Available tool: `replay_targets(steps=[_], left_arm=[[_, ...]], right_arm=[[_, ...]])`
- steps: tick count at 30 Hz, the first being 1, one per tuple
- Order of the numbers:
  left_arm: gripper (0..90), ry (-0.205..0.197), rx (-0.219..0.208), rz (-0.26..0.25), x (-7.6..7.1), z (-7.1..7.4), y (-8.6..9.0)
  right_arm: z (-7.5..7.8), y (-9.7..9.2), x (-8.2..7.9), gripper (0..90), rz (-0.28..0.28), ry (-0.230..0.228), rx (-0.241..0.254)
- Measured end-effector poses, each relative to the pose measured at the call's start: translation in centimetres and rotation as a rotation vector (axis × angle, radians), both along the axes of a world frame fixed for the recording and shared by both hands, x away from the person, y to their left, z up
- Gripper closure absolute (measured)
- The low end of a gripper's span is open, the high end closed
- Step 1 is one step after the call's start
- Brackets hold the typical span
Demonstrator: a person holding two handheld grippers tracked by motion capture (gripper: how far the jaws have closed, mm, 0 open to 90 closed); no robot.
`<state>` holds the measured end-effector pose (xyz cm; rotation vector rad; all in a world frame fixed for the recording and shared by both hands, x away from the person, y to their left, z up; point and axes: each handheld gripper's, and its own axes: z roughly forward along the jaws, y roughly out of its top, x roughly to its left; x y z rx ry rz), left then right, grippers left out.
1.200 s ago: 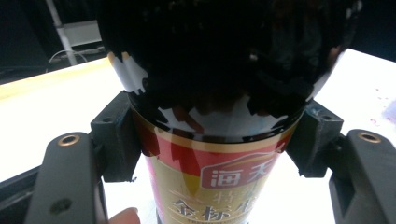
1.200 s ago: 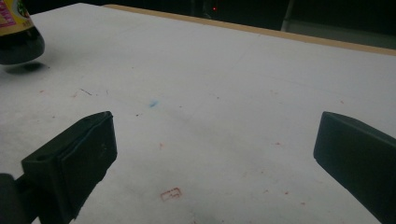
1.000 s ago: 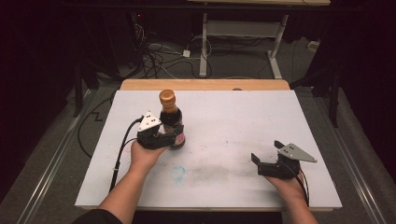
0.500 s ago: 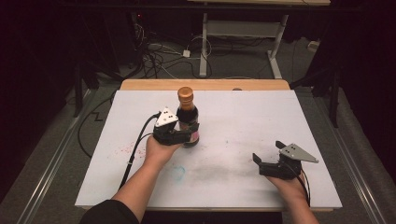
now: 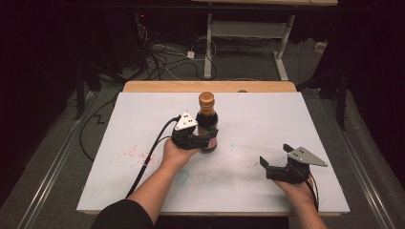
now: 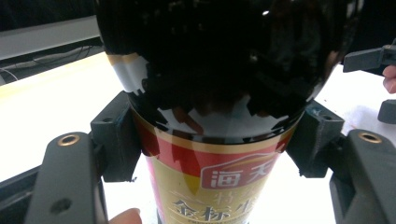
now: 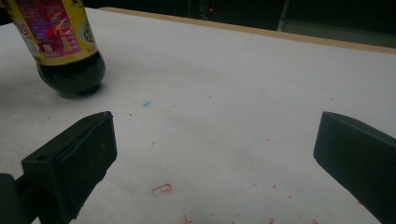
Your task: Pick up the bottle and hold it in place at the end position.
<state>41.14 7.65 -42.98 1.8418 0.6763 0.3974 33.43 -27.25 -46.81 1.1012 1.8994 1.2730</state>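
The left gripper (image 5: 203,141) clamps the bottle (image 5: 207,123) between its fingers (image 6: 114,137), upright on the surface (image 5: 267,119); the right gripper (image 5: 276,161) rests well apart, fingers (image 7: 77,156) spread, holding nothing.

**Dark sauce bottle held upright at mid-tabletop**

The bottle (image 5: 207,123) is dark glass filled with near-black liquid, topped by a copper-brown cap. A red and gold label with Chinese characters wraps its lower body. It stands upright near the middle of the white tabletop (image 5: 267,119), toward the far edge, clamped at label height between the left tongs (image 5: 203,141).
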Motion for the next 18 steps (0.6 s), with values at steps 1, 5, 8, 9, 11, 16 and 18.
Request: replay_targets(steps=[1, 5, 8, 9, 11, 16, 18], left_arm=[[28.8, 0.003, -0.002, -0.004, 0.01, -0.06, -0.09], [28.8, 0.003, 0.003, -0.010, -0.04, -0.22, -0.31], [28.8, 0.003, 0.009, -0.016, -0.08, -0.32, -0.38], [28.8, 0.003, 0.012, -0.017, -0.11, -0.36, -0.41], [28.8, 0.003, 0.012, -0.019, -0.16, -0.47, -0.44], [28.8, 0.002, 0.015, -0.021, -0.32, -0.83, -0.57], [28.8, 0.003, 0.013, -0.016, -0.35, -0.84, -0.62]], right_arm=[[0.01, -0.04, -0.01, 0.3, 0.000, -0.001, 0.000], [0.01, -0.05, -0.02, 0.3, 0.000, 0.000, 0.001], [-0.02, -0.01, -0.04, 0.3, 0.004, -0.001, -0.001], [-0.04, 0.01, -0.04, 0.3, 0.003, 0.000, 0.000], [-0.05, 0.05, -0.03, 0.3, 0.004, 0.001, 0.000], [-0.07, 0.09, -0.02, 0.3, 0.009, -0.002, 0.000], [-0.09, 0.16, 0.00, 0.3, 0.012, -0.001, 0.002]])
